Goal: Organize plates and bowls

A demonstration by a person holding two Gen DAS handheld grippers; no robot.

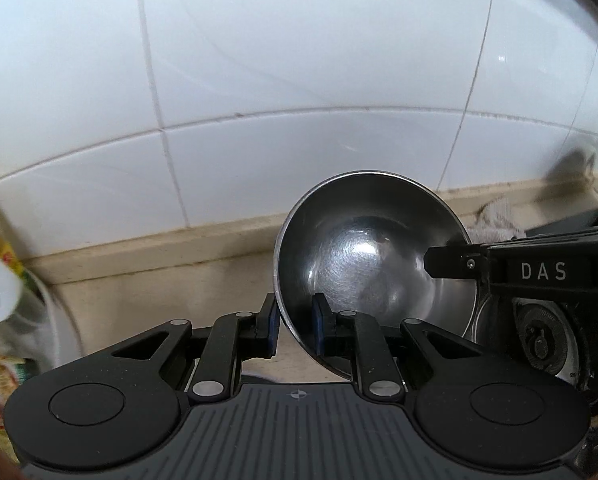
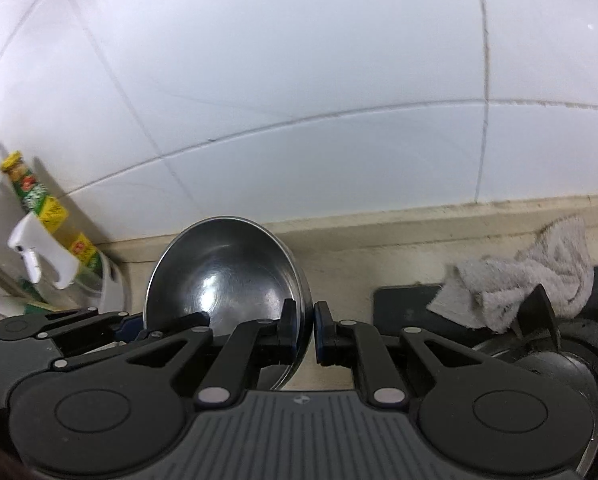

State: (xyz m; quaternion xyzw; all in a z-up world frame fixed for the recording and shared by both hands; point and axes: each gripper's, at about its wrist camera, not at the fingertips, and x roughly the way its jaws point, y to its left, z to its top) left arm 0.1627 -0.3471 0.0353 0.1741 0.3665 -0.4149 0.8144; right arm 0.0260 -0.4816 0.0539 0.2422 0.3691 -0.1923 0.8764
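Left wrist view: the left claw point(image 1: 295, 330) pinches the near-left rim of a stainless steel bowl point(image 1: 373, 254), one blue pad inside the wall and one outside, and the right claw point(image 1: 449, 266) reaches in from the right side to grip the opposite rim. In the right wrist view, the right claw point(image 2: 304, 330) is likewise clamped on the bowl point(image 2: 223, 276) wall, with the left claw point(image 2: 139, 326) showing just to its left. The bowl is tilted, its hollow facing the cameras, carried between both claws in front of a white tiled wall point(image 2: 299, 100) and above the beige desk point(image 2: 359, 256). This looks like the carrying step; the next move would call for keeping both claws level together and setting the bowl down where it belongs. No plates or stacking spot are in view. A crumpled grey cloth point(image 2: 527, 280) lies beyond and right of the right claw; the bowl's underside is hidden.
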